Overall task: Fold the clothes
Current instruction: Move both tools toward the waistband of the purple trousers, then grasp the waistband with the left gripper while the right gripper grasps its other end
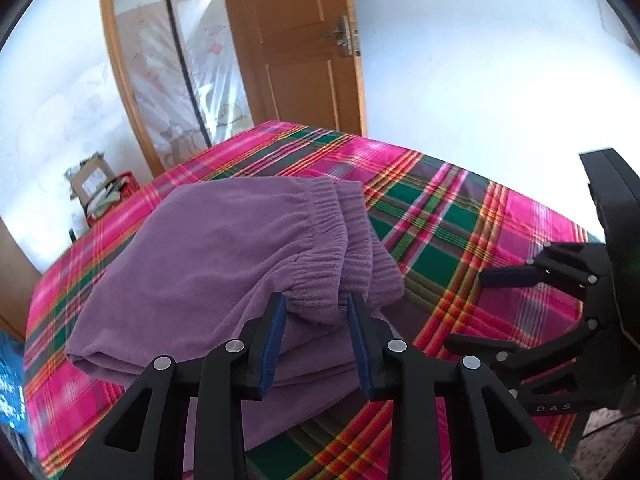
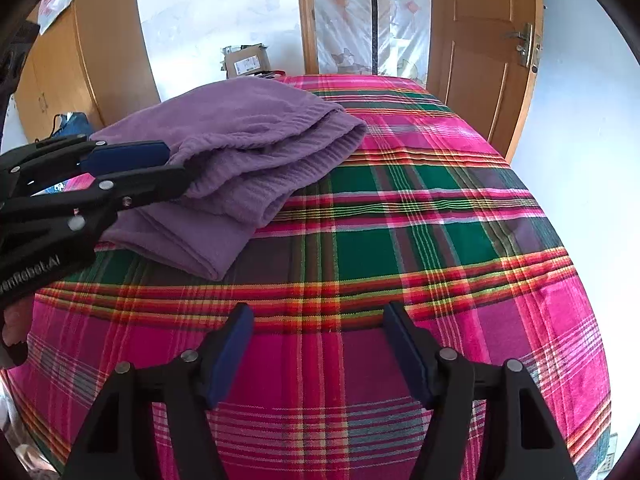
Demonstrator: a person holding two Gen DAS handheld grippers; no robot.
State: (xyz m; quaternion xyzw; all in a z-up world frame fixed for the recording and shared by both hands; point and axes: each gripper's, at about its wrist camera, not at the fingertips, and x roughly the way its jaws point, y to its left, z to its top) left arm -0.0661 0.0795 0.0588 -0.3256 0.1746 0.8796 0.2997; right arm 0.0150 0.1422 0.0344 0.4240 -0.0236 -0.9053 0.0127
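Purple fleece trousers (image 1: 224, 248) with an elastic waistband lie folded in several layers on the plaid bedspread (image 1: 460, 240). My left gripper (image 1: 316, 304) is shut on the near waistband edge, with the fabric bunched between its blue pads and the top layer raised. In the right wrist view the same trousers (image 2: 248, 140) sit at the far left, and the left gripper (image 2: 176, 164) comes in from the left side. My right gripper (image 2: 320, 320) is open over bare bedspread (image 2: 400, 220), right of the trousers and holding nothing. It also shows in the left wrist view as the right gripper (image 1: 480, 308).
The bed fills most of both views. Beyond its far end stand a wooden door (image 2: 480, 40) and a doorway hung with a plastic curtain (image 2: 360, 12). A cardboard box (image 2: 248, 60) sits past the bed's far left corner. A hand (image 2: 16, 320) holds the left gripper.
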